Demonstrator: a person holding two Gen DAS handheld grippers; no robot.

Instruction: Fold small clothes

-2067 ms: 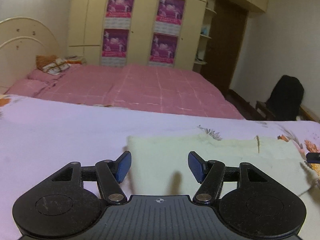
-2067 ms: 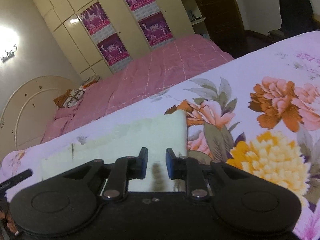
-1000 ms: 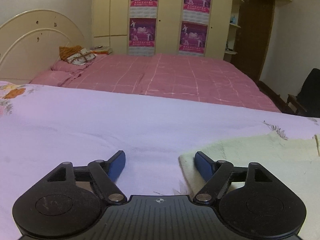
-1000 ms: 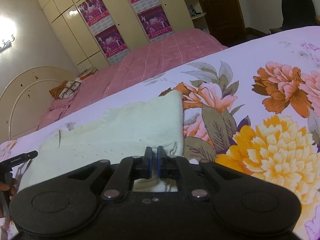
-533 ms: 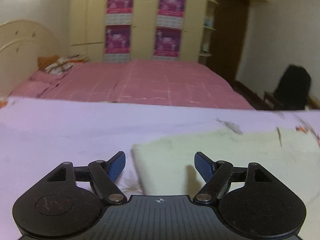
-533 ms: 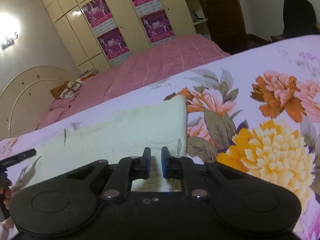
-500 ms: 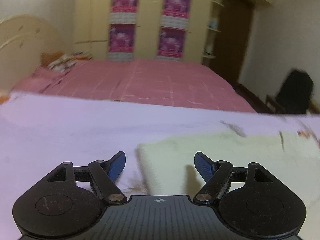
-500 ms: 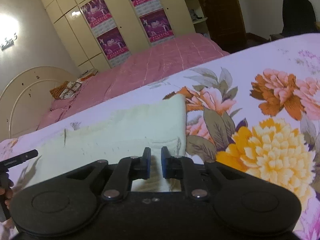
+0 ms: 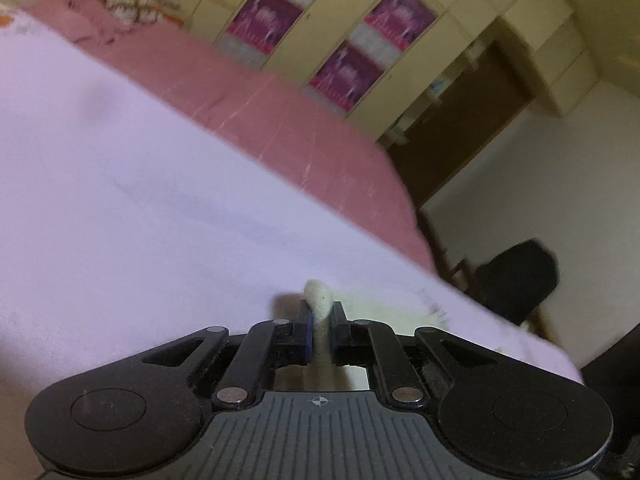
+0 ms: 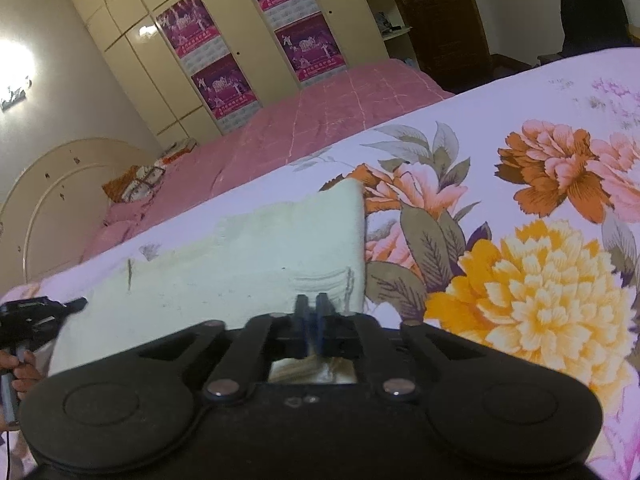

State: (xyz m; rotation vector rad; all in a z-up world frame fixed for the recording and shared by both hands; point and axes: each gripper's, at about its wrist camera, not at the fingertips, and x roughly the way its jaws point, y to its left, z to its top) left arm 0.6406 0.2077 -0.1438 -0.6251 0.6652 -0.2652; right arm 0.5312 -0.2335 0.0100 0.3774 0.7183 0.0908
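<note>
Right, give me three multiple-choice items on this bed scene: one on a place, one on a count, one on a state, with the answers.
1. Where does the pale green cloth lie?
A. on the floral bedsheet
B. on the pink bed
C. on the chair

2. How many purple posters hang on the wardrobe?
A. two
B. four
C. six

3. What is the left tool doing?
A. standing open
B. shut on nothing
C. shut on a fold of the cloth

Answers: A, floral sheet shows on either side of the cloth; B, two pairs show on the doors; C, a pale ridge sticks up between its closed fingers.
</note>
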